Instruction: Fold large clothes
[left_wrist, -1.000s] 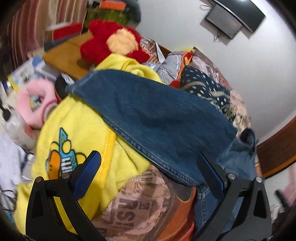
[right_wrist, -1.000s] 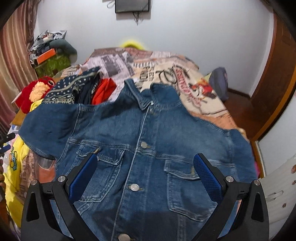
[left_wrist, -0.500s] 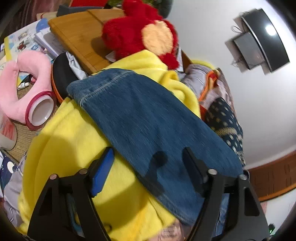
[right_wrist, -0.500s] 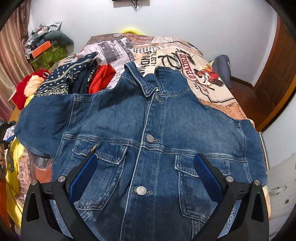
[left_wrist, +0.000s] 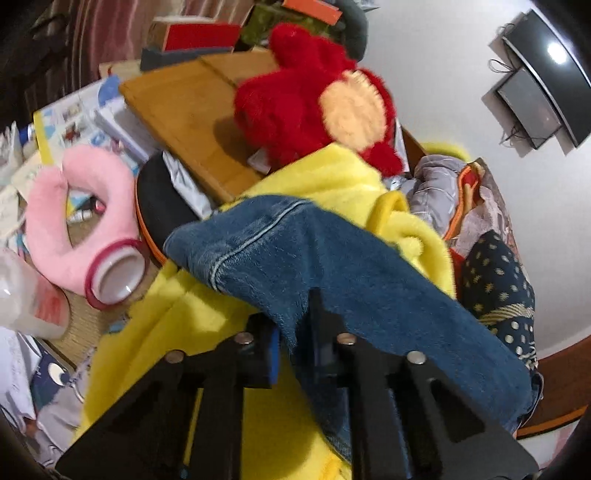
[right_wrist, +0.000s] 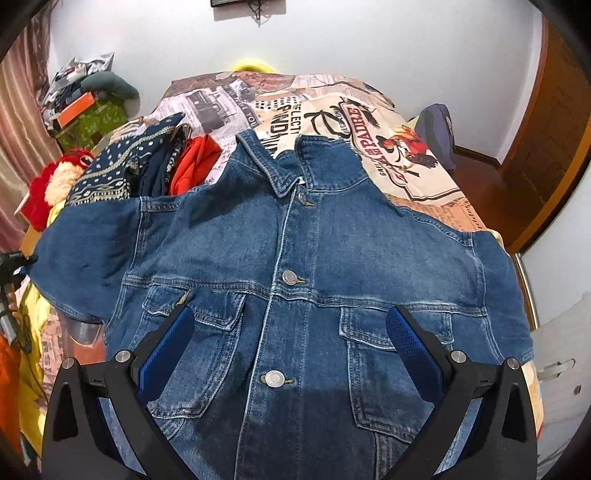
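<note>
A blue denim jacket (right_wrist: 295, 258) lies front side up, buttoned, spread across the bed, with its collar at the far end. Its left sleeve (left_wrist: 295, 258) hangs over a yellow fleece garment (left_wrist: 184, 332) at the bed's left edge. My left gripper (left_wrist: 295, 332) is shut on the edge of that sleeve, a little back from the cuff. My right gripper (right_wrist: 291, 343) is open and empty, hovering above the jacket's lower front between the two chest pockets.
A patterned bedspread (right_wrist: 369, 122) covers the bed. A navy dotted cloth (right_wrist: 122, 166) and a red garment (right_wrist: 192, 162) lie at the far left. A red plush toy (left_wrist: 314, 99), a wooden board (left_wrist: 184, 107) and a pink cushion (left_wrist: 66, 214) sit beside the bed.
My left gripper has moved in on the sleeve and closed on its edge; it was open before. My right gripper has come slightly lower over the jacket and stays open.
</note>
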